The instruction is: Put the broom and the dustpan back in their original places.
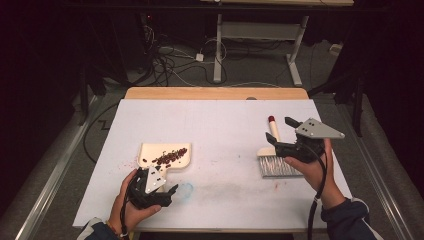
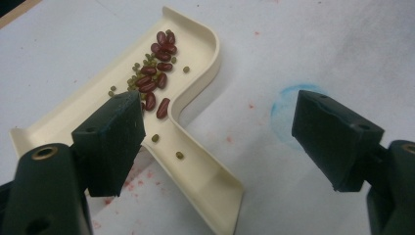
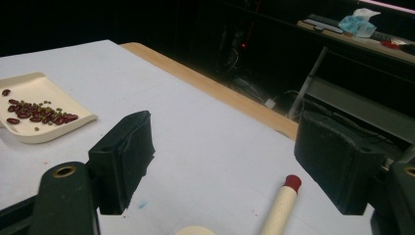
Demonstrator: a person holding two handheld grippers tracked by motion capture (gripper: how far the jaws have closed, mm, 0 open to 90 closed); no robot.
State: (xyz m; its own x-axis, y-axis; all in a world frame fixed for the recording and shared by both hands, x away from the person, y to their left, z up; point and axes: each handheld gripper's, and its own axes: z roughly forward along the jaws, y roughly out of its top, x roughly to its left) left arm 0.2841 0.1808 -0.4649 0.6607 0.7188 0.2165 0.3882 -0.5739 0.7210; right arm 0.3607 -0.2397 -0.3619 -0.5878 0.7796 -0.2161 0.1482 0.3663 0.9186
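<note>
Tabletop (image 1: 220, 125): white sheet over a wooden board, centre of the high view; faint red specks and a pale blue smudge (image 1: 185, 190) at lower centre.

Dustpan (image 1: 165, 156): cream plastic, lying flat at left of centre in the high view; its handle runs toward the lower edge of the frame, under the left gripper.

Beans (image 1: 170, 157): dark red ones mixed with small green ones, heaped in the dustpan's tray; two green ones lie loose on the handle in the left gripper view.

Left gripper (image 1: 159, 194): held in the person's left hand at lower left of the high view; released, fingers (image 2: 110, 142) spread wide; in the left gripper view one finger hangs over the dustpan's edge at lower left, the other stands well apart at right over the blue smudge; the handle lies between them, nearer the left finger; contact cannot be told.

Brush (image 1: 274, 159): cream handle with a red tip, grey bristles; lying on the tabletop at right of centre in the high view.

Right gripper (image 1: 280, 134): held in the person's right hand just beside the brush; released, fingers (image 3: 125, 159) wide apart; in the right gripper view the red-tipped handle lies between them, nearer the right finger, untouched.
</note>
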